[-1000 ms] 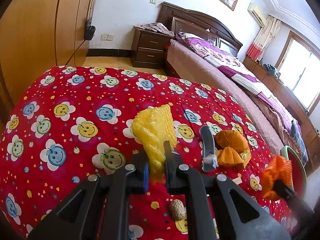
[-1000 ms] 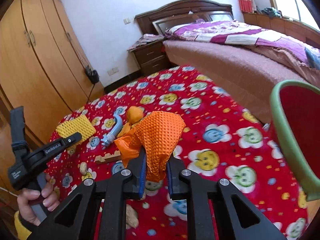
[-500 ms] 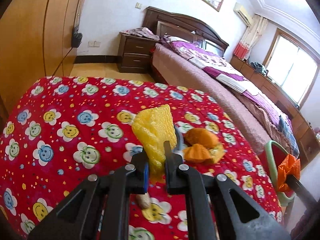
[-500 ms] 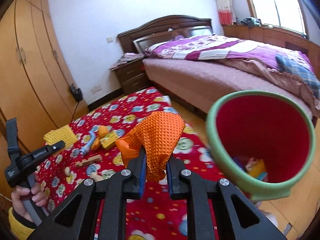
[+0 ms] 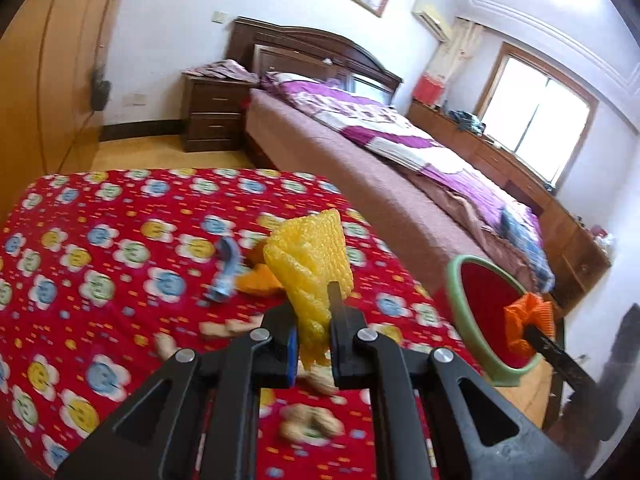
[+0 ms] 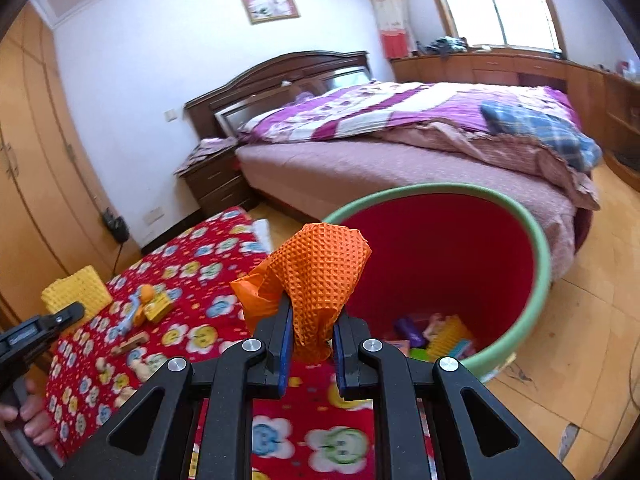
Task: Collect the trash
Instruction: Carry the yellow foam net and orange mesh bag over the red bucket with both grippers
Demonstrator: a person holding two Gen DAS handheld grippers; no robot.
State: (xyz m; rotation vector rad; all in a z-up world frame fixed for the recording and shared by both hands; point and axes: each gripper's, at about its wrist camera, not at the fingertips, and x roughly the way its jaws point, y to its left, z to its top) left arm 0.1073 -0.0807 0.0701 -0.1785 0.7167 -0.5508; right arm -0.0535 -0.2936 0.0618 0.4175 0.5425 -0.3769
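Bedroom scene, items logged left to right from my remote station. Far left in the right wrist view, fingers of a person's hand (image 6: pixel 34 420) wrap the handle of my left hand-held gripper (image 5: pixel 311 334). Its jaws are clamped on a crumpled yellow foam net (image 5: pixel 310 264), which stands up out of the grip above the red smiley-flower cloth (image 5: pixel 80 240) covering the tabletop.

On that cloth, just left of the yellow piece in the left wrist view, lies a blue curved plastic piece (image 5: pixel 226 276), with orange scraps (image 5: pixel 258 280) beside it. Nearer to me, a few peanut shells (image 5: pixel 310 424) lie blurred on the cloth.

Right of the tabletop stands a red bin with a green rim (image 6: pixel 540 248). Some colourful litter (image 6: pixel 436 336) sits at its bottom. My right hand-held gripper (image 6: pixel 310 340) is closed on an orange foam net (image 6: pixel 320 280), held up just at the near left rim of the bin, partly in front of its mouth.

Beyond, a bed (image 6: pixel 400 160) with a purple quilt fills the far right.
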